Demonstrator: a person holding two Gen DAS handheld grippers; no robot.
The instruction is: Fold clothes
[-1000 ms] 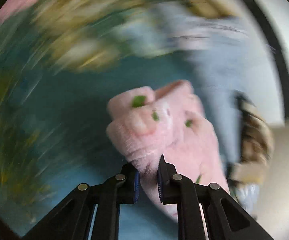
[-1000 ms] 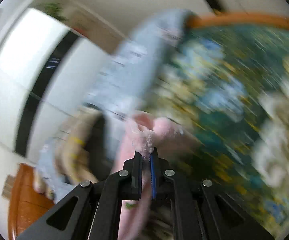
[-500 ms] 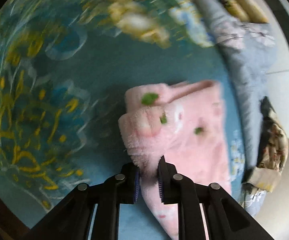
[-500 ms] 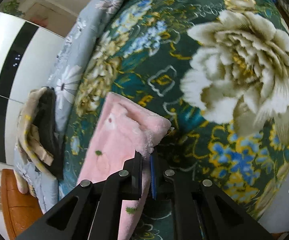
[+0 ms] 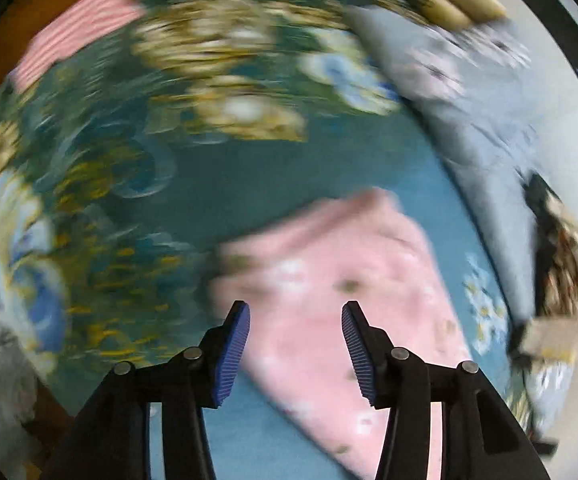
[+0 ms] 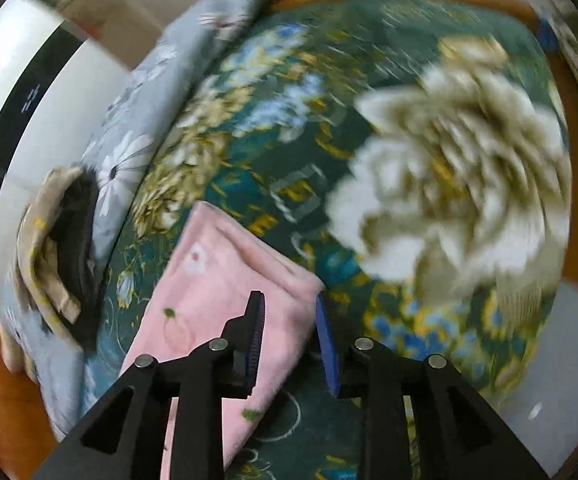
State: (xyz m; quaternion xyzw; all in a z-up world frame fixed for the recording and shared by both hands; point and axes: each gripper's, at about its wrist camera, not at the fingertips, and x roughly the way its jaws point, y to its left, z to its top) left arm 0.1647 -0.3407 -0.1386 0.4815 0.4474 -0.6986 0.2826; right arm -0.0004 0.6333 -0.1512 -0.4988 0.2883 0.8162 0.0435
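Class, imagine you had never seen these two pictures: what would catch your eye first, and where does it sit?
First comes the pink fleece garment, lying folded on the dark green floral bedspread, just ahead of both open grippers, the right gripper and the left gripper. Next, the huge cream peony print dominates the bedspread to the garment's right in the right wrist view.

1. The pink garment (image 6: 225,300) is soft fleece cloth with a fuzzy, matt nap.
2. The bedspread (image 6: 289,152) is printed floral cloth, matt.
3. The grey-blue quilt (image 6: 145,92) is smooth woven cloth.
4. The right gripper (image 6: 290,338) and left gripper (image 5: 295,350) are matt black plastic, with ribbed blue pads (image 5: 231,354) and shiny metal pins.
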